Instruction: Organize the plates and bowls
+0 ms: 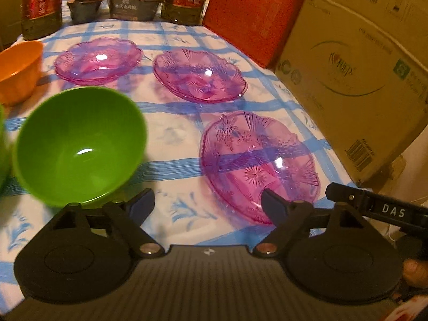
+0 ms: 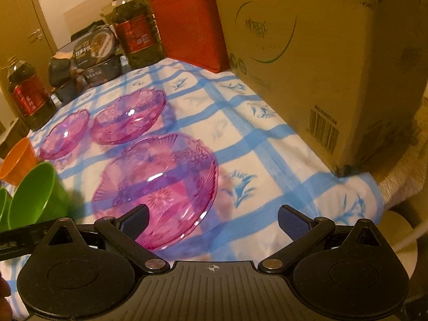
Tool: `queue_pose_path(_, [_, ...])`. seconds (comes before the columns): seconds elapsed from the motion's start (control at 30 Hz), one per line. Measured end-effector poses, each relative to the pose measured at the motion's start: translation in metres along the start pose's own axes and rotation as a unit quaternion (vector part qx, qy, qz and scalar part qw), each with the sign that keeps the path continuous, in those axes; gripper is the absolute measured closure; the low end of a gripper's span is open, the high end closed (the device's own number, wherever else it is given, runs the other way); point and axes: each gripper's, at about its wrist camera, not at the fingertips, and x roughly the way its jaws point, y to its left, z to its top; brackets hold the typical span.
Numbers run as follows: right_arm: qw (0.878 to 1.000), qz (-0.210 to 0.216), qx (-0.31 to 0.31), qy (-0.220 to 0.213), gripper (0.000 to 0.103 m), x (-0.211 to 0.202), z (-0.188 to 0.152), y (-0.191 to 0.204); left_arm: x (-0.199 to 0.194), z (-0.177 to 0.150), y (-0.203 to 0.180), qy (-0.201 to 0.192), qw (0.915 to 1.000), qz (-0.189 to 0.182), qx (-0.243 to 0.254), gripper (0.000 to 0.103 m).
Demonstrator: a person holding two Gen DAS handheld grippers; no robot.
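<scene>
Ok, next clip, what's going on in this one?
A person holds two handheld grippers over a table with a blue-checked cloth; both are open and empty. Three pink glass plates lie apart, unstacked. The left gripper sits between the nearest plate and a green bowl, with an orange bowl behind it. The right gripper faces the nearest plate's edge. Nothing looks sorted yet.

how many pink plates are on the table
3. The nearest pink plate lies by the left gripper; the middle plate is beyond it; the far plate sits near the orange bowl.
</scene>
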Motion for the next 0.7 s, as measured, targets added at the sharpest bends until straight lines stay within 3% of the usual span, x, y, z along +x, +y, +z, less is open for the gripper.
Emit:
queue_pose_path(0.03, [1.0, 0.002, -0.001, 0.004, 0.014, 0.005, 0.001, -0.003, 0.006, 0.001, -0.001, 0.003, 1.0, 0.001, -0.001, 0.025])
queue_pose_path(0.3, [1.0, 0.018, 0.0, 0.022, 0.036, 0.041, 0.008, -0.016, 0.041, 0.01, -0.007, 0.016, 0.9998, 0.01, -0.011, 0.048])
queue_pose_path(0.47, [0.999, 0.028, -0.005, 0.029, 0.058, 0.052, 0.011, -0.015, 0.05, 0.011, -0.005, 0.012, 0.9997, 0.015, -0.016, 0.063])
queue_pose_path(0.7, [0.999, 0.032, 0.003, 0.032, 0.068, 0.058, 0.011, -0.013, 0.056, 0.012, -0.002, 0.013, 0.9996, 0.017, -0.018, 0.073])
